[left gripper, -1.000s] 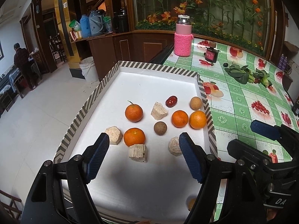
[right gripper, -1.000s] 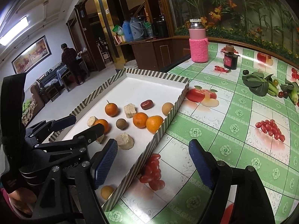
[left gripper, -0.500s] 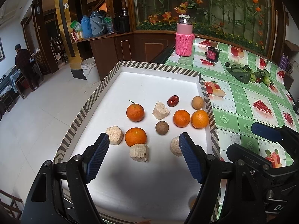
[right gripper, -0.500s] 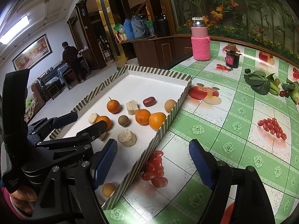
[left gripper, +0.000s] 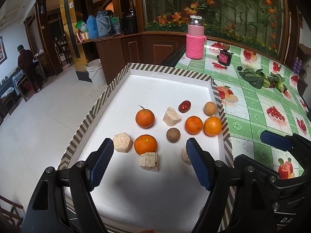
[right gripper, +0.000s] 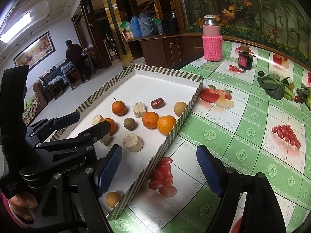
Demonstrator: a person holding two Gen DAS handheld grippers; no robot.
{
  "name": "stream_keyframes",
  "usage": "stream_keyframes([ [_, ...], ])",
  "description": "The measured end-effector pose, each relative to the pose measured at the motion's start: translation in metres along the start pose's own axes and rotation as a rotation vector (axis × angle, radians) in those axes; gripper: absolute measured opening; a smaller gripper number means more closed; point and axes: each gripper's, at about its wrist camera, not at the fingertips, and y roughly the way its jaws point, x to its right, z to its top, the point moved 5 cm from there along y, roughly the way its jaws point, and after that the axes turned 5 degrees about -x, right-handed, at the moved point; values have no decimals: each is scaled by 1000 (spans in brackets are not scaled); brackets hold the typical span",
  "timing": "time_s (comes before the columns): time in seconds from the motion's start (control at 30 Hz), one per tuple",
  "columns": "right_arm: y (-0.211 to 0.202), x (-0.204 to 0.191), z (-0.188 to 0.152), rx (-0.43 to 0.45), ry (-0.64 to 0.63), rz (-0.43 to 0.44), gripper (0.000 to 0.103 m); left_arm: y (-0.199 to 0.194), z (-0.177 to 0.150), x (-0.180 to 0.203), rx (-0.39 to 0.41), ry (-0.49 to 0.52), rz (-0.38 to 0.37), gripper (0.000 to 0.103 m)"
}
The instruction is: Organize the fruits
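while both jaws stand apart with nothing between them, the left hand-held gripper (left gripper: 149, 164) hangs over the near end of the striped-rim tray (left gripper: 108, 89), and the right hand-held gripper (right gripper: 159, 169) straddles the tray's right rim above the bench (right gripper: 243, 128). four oranges (left gripper: 145, 118) lie mid-tray among pale chunks (left gripper: 171, 116), a brown ball (left gripper: 173, 134) and a red date (left gripper: 184, 106). a tan round fruit (right gripper: 113, 199) sits in the tray's near right corner.
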Motion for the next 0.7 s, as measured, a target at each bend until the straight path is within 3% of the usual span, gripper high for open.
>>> stream_keyframes([
  [0.7, 6, 2, -2, -15, 0, 13, 80, 1, 1, 0, 12, 6, 14, 77],
])
